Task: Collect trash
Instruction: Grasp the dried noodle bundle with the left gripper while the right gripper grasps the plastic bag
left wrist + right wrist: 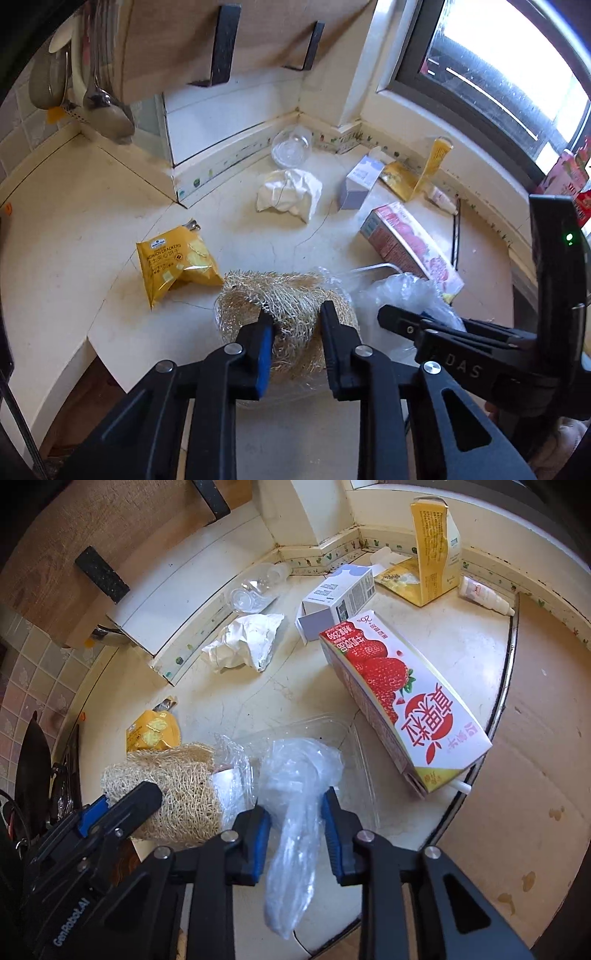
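Note:
My left gripper (pixel 295 317) is open, its fingers on either side of a straw-coloured loofah sponge (pixel 284 299) in clear wrap at the counter's front edge. My right gripper (pixel 295 808) is open around a crumpled clear plastic bag (pixel 295 794) that runs between its fingers over a clear plastic tray (pixel 332 734). The loofah also shows in the right wrist view (pixel 177 786), with the left gripper (pixel 122 805) at it. The right gripper shows in the left wrist view (pixel 399 321).
On the cream counter (pixel 92 221) lie a yellow cracker bag (pixel 177 262), crumpled white paper (pixel 288 192), a clear plastic bottle (pixel 291 147), a small white box (pixel 360 181), a strawberry milk carton (pixel 399 698), a yellow carton (pixel 432 550) and a small tube (pixel 484 594). Cardboard (pixel 517 775) lies right.

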Available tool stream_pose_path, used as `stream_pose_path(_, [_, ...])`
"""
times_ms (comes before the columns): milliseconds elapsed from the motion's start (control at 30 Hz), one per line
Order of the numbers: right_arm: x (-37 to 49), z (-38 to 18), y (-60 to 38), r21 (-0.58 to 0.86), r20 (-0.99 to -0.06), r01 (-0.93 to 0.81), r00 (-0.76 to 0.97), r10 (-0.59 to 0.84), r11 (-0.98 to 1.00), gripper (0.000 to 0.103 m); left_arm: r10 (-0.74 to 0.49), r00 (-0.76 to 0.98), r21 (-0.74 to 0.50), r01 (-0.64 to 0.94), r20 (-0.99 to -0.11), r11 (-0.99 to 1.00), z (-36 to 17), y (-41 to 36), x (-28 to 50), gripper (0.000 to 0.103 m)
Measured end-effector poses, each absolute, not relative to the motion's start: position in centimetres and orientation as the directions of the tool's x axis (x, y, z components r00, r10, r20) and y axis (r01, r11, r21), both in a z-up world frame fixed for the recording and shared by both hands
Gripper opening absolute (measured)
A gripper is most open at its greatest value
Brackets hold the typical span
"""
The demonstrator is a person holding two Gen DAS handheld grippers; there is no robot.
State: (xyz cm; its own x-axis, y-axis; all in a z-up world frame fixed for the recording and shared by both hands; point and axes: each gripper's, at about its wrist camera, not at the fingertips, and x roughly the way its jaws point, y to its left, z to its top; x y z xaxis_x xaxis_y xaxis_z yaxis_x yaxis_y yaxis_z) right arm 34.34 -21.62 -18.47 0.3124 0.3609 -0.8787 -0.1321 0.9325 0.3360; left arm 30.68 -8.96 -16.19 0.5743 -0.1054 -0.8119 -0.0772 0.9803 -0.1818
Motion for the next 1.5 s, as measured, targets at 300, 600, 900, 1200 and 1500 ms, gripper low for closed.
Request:
stream_pose_path(300, [32.9, -14.7, -23.1, 0.367, -0.837, -0.128, 0.388, 0.387, 0.921, 0.025, -0.174, 0.635, -0.269, -0.055, -0.753, 0.961, -11.7, -7.7, 27.9, 0.020])
stream_pose_path(600, [28.5, -9.5, -24.3, 0.389, -0.785, -0.167, 0.455, 0.420, 0.906, 0.025, -0.174, 0.687, -0.274, -0.037, -0.705, 0.961, -6.4, -5.4, 21.7, 0.020])
stream_pose_path(900, [20.7, -6.5, -22.5, 0.330, -0.794, -0.248, 0.449, 0.410, 0.911, 0.025, -0.216, 0.673, -0.308, -0.019, -0.707, 0.951, -4.8, -3.2, 13.9, 0.020])
stream_pose_path(1200, [14.1, -5.1, -18.1, 0.282, -0.812, -0.355, 0.406, 0.419, 0.891, 0.025, -0.187, 0.614, -0.277, -0.054, -0.767, 0.959, -5.8, -0.3, 7.9, 0.020])
stream_pose_path(1500, [9.5, -6.0, -13.2, 0.249, -0.833, -0.406, 0.373, 0.409, 0.879, 0.025, -0.108, 0.587, -0.180, -0.065, -0.802, 0.982, -6.3, 2.7, 4.3, 0.020])
